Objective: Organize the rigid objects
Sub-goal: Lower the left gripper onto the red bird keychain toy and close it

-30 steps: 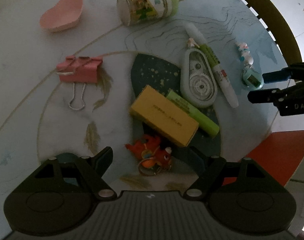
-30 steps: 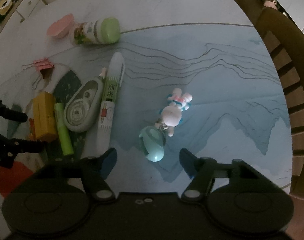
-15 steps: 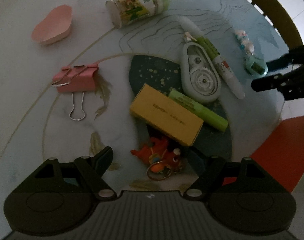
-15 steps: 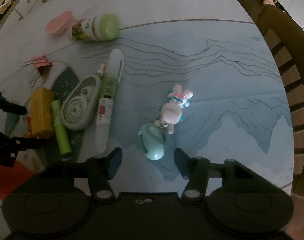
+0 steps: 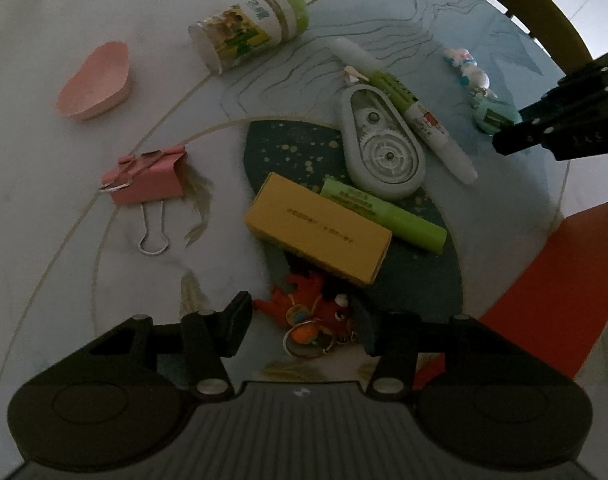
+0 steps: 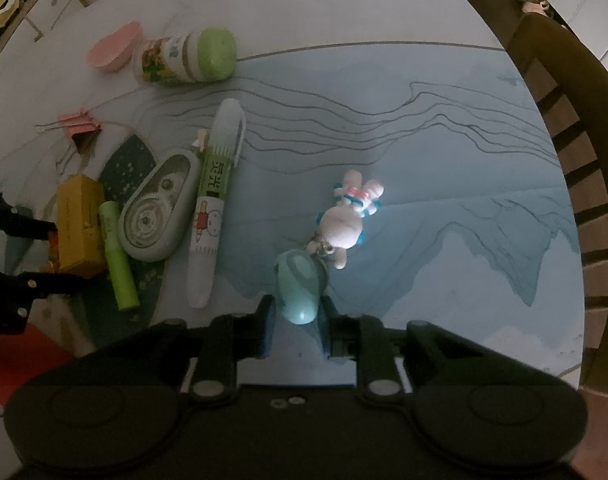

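Observation:
My right gripper is shut on a teal egg-shaped keychain with a white doll attached, low on the table. My left gripper is open, its fingers either side of an orange fish keychain. Just beyond lie a yellow box, a green highlighter, a grey correction tape and a white pen. The right gripper also shows in the left wrist view, at the teal keychain.
A pink binder clip, a pink dish and a lying green-capped jar are further out on the round table. A wooden chair stands at the right edge. An orange seat is beside the table.
My right gripper's jaws have closed onto the teal egg keychain. My left gripper has moved in so its open fingers flank the orange fish keychain.

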